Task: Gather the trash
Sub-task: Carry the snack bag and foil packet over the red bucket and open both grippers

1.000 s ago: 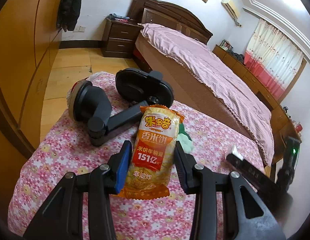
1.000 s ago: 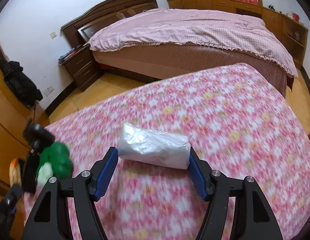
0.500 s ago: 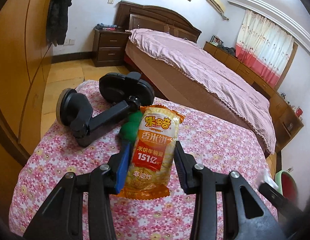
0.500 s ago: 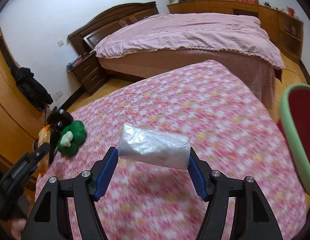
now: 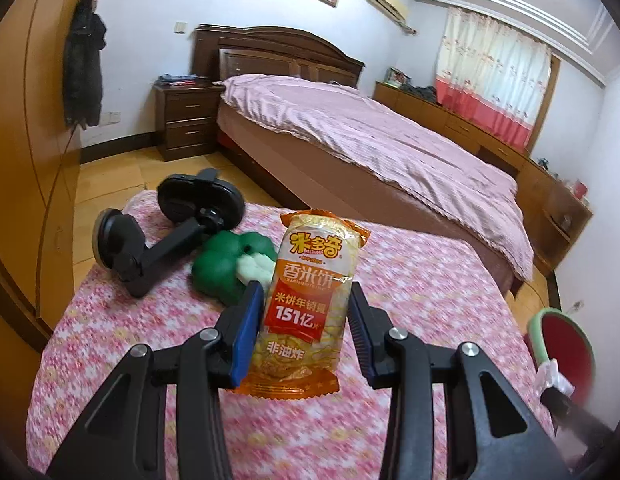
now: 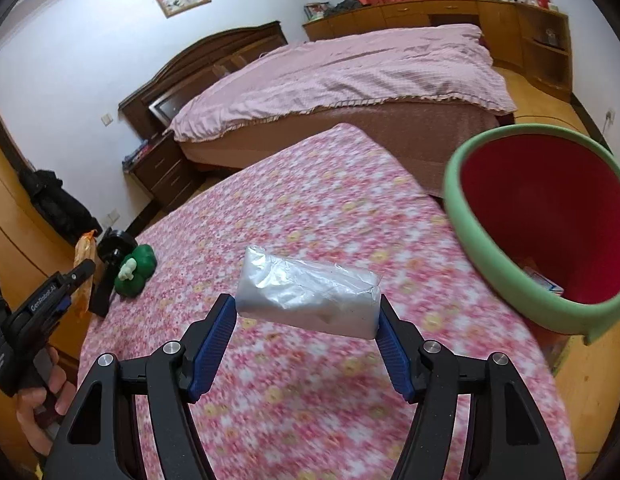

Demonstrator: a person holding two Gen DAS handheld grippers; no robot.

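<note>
Left wrist view: left gripper [image 5: 306, 334] is clamped on an upright orange-and-yellow rice cracker packet [image 5: 310, 308], held above the pink floral table cover [image 5: 410, 292]. Green plush toy [image 5: 226, 266] and black suction-cup mount [image 5: 150, 240] lie behind. Right wrist view: right gripper [image 6: 308, 344] grips a silvery plastic-wrapped packet [image 6: 308, 296] crosswise, near the green-rimmed red bin [image 6: 506, 256].

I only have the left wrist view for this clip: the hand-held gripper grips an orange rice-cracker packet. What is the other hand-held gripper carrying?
Observer: The right hand-held gripper is shut on a silvery plastic-wrapped packet.
Reviewer: How near is the bin?
Observer: The red bin with a green rim sits just right of that packet, its mouth tilted toward the camera.
Reviewer: Is it empty?
Observer: No, a colourful printed wrapper lies inside.
</note>
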